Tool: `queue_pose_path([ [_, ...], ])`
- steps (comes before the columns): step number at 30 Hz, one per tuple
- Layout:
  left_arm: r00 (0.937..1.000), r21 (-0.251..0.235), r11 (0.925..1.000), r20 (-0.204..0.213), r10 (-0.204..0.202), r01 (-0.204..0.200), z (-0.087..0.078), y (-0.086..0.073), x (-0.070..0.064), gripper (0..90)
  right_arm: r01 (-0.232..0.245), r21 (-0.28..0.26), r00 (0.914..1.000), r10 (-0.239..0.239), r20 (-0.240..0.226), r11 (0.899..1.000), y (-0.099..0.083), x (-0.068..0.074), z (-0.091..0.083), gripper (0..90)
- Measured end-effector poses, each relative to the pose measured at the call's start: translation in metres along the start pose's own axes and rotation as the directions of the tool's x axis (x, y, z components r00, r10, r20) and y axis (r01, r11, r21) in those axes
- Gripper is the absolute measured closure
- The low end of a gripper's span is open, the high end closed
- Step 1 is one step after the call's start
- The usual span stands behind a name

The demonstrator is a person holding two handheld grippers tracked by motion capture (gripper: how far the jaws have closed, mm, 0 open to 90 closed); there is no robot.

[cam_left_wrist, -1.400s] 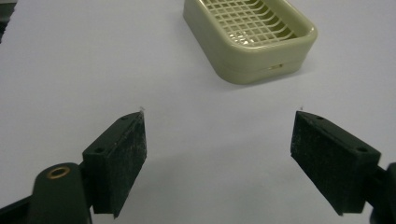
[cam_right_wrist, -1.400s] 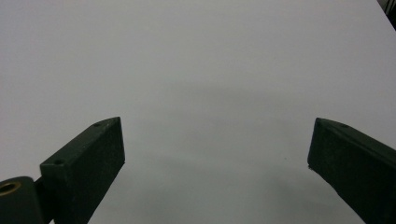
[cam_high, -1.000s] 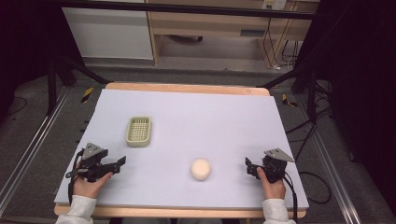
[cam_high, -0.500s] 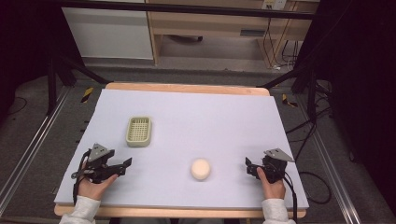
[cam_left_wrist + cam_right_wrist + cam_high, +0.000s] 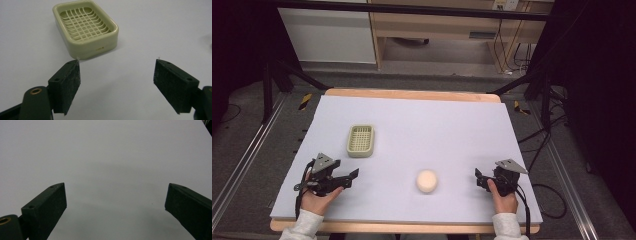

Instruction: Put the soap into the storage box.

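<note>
Pale lilac covers the desk [image 5: 452, 125], wooden-edged, with dark floor and cables around it. At the right edge of the left gripper view something dark is cut off, unidentifiable. Left tool [image 5: 347, 177] gapes, empty, just short of the soap dish [image 5: 361, 140]. Right tool [image 5: 478, 178], spread wide, is empty, the round soap [image 5: 427, 180] nearby, open desk between.

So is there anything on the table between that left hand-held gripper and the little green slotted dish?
No. In the left gripper view, bare white table lies between the open left hand-held gripper and the dish; the high view agrees.
</note>
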State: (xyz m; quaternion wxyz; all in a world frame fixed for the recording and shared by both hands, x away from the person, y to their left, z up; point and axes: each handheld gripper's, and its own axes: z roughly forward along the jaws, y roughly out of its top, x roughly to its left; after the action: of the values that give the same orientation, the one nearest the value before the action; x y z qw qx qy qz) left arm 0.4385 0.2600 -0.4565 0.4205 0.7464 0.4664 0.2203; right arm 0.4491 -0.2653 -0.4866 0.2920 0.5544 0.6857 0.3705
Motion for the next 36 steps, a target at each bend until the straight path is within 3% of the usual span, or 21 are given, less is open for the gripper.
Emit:
queue_pose_path([
  [27, 0.9983, -0.024, 0.9993, 0.049, 0.030, -0.029, 0.003, 0.014, -0.020, 21.5, -0.005, 0.015, 1.0000, 0.005, 0.007, 1.000, 0.000, 0.000, 0.002, 4.4],
  [36, 0.9974, -0.033, 0.9986, 0.059, 0.043, -0.041, 0.000, 0.024, -0.019, 21.5, -0.002, 0.020, 1.0000, 0.002, 0.009, 1.000, 0.001, 0.000, 0.002, 4.4],
])
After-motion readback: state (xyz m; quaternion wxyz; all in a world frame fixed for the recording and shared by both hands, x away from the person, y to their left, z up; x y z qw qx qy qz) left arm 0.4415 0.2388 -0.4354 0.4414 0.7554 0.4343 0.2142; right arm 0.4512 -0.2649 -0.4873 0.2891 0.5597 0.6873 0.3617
